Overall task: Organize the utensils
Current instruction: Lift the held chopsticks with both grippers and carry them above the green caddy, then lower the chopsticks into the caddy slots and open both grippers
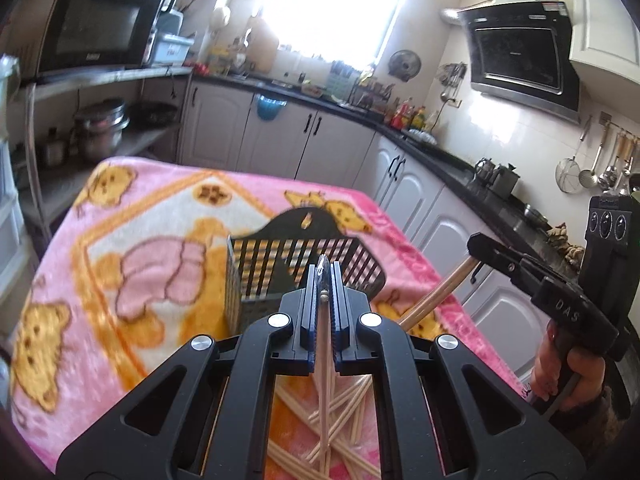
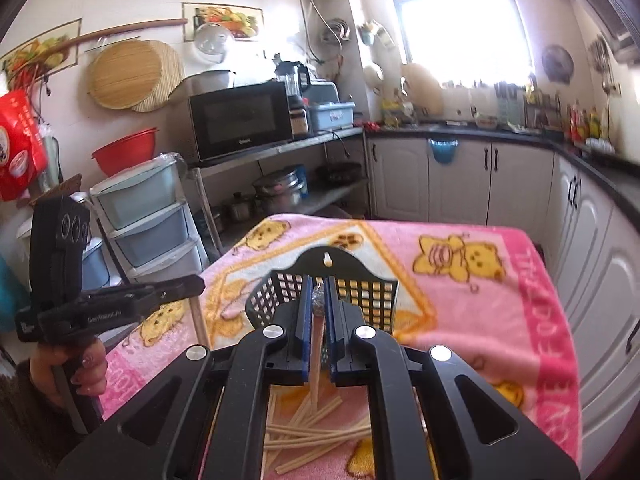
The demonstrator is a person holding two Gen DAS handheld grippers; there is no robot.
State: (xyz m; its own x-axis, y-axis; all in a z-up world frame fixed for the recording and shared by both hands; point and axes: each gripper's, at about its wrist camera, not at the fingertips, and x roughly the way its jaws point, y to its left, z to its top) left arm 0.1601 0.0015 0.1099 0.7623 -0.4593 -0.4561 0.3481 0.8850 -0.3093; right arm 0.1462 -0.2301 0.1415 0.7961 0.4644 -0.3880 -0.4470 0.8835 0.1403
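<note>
Around you the kitchen crowds in: a microwave (image 2: 241,123) sits on a metal shelf to the left, stacked plastic drawers (image 2: 148,216) stand beside the table, white cabinets (image 2: 460,176) run under a dark counter, and a range hood (image 1: 520,56) hangs on the far right wall. The table is covered by a pink bear-print blanket (image 2: 500,292), and on it stands a black slotted utensil basket (image 1: 296,268), directly ahead of both your tools with nothing between. Your left gripper (image 1: 323,280) is pinched on a chopstick (image 1: 322,344) with a silvery cap, its tip poking up just past the fingers and lined up with the basket's near wall. Your right gripper (image 2: 319,300) is likewise squeezed on a second chopstick (image 2: 317,356), capped end up, right at the basket's front rim. A loose pile of chopsticks (image 2: 312,432) lies crisscrossed on the blanket beneath both tools, on your side of the basket. In the left view your right tool's chopstick angles down toward that pile.
</note>
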